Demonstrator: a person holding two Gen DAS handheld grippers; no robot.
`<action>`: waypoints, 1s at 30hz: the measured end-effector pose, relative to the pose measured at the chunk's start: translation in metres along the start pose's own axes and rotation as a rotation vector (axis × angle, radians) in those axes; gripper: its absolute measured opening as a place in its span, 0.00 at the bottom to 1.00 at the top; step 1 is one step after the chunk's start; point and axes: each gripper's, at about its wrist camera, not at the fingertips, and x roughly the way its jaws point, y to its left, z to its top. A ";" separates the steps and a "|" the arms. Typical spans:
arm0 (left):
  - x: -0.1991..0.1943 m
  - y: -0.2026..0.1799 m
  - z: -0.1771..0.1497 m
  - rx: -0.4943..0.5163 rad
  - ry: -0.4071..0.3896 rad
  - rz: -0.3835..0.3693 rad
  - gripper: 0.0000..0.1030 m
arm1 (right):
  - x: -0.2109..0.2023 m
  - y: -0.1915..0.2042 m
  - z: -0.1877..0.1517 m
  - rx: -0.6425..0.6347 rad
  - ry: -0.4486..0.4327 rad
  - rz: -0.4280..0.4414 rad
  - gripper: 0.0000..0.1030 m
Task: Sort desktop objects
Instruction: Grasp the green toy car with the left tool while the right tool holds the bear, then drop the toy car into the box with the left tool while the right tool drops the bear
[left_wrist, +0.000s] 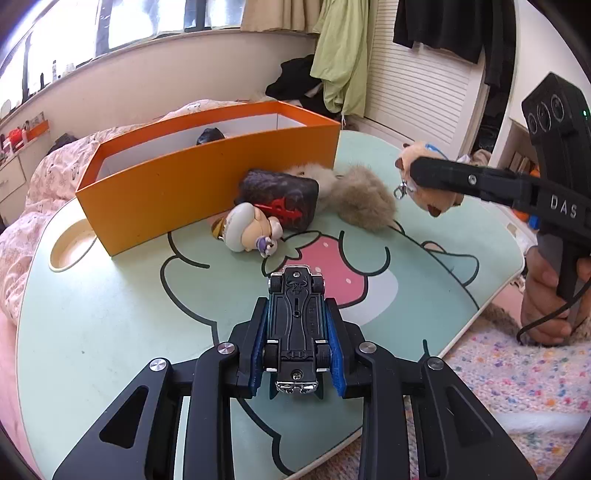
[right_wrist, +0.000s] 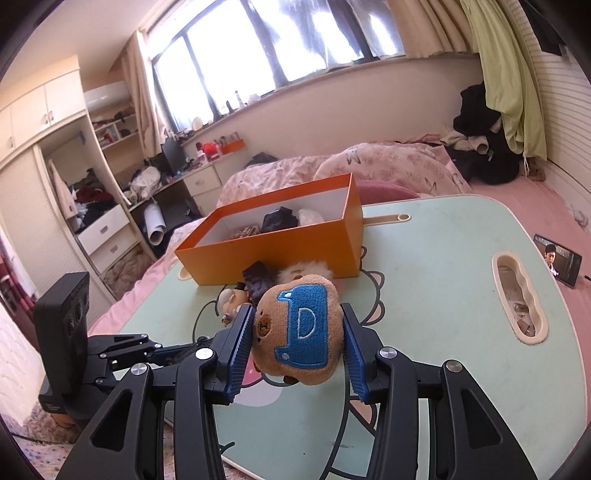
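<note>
A black toy car lies upside down, its underside facing up, between the blue pads of my left gripper, just above the mint-green lap table; the pads press its sides. My right gripper is shut on a brown plush toy with a blue patch marked D, held above the table; in the left wrist view that plush hangs at the right. The orange box stands at the back of the table and holds a few dark items.
In front of the box lie a small figurine, a dark printed pouch and a beige fur ball. A cup recess and a slot are sunk into the table. A phone lies on the bed.
</note>
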 end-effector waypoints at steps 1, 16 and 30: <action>-0.002 0.001 0.004 -0.007 -0.009 -0.002 0.29 | 0.000 0.001 0.002 -0.005 -0.001 0.001 0.43; -0.007 0.070 0.132 -0.124 -0.143 0.040 0.29 | 0.073 0.013 0.117 -0.063 0.080 0.010 0.43; 0.034 0.108 0.147 -0.280 -0.126 0.087 0.40 | 0.130 -0.018 0.128 0.018 0.140 -0.084 0.58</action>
